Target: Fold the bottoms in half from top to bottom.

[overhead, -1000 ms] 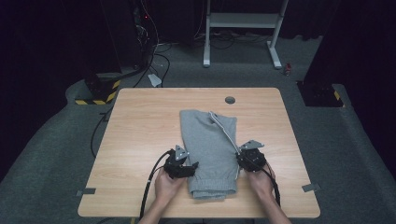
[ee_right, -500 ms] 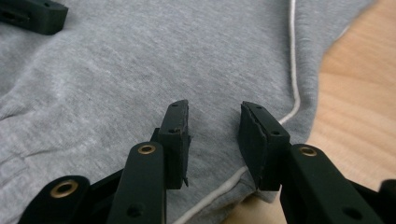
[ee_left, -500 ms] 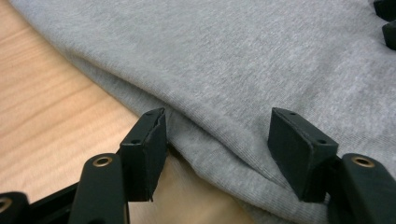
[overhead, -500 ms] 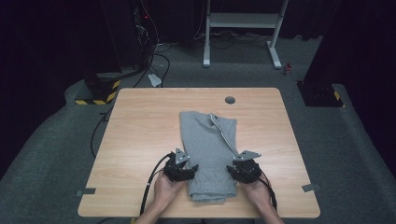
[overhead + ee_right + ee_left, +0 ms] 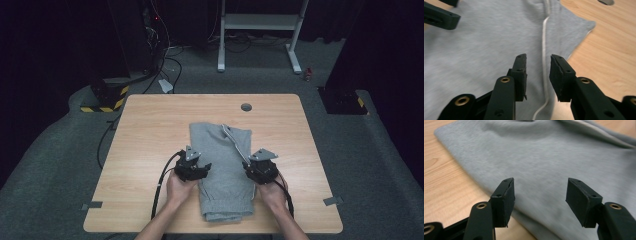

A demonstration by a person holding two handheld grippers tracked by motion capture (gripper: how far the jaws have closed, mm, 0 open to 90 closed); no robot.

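One grey garment [image 5: 222, 170], folded into a long strip, lies in the lower middle of the high view on the wooden surface [image 5: 150, 130], running from mid-frame toward the bottom edge. It looks like sweatpants or a similar fleece piece: a pale drawstring or seam line [image 5: 236, 142] crosses its upper right part, and a ribbed cuff sits at the lower end.

I judge it light, soft and limp, with no stiffness of its own. It will sag and drape from any point it is lifted by, and the folded layers may slide apart. The knit looks matte and grippy, not slippery, and nothing about it is fragile. The best holds are likely the two long side edges, pinching all layers together, one edge per side.

Both tools sit at those edges. The left hand-held gripper [image 5: 200, 171], at lower centre-left of the high view, has its jaws spread with cloth beneath them but not pinched; its jaws have just been closing somewhat. In the left gripper view the pads [image 5: 505, 197] stand clear of the fabric [image 5: 544, 162]. The right hand-held gripper [image 5: 255, 172] has its jaws apart too, over the cloth near the pale cord [image 5: 545, 50], gripping nothing.

No brand, label or readable writing shows on the garment.
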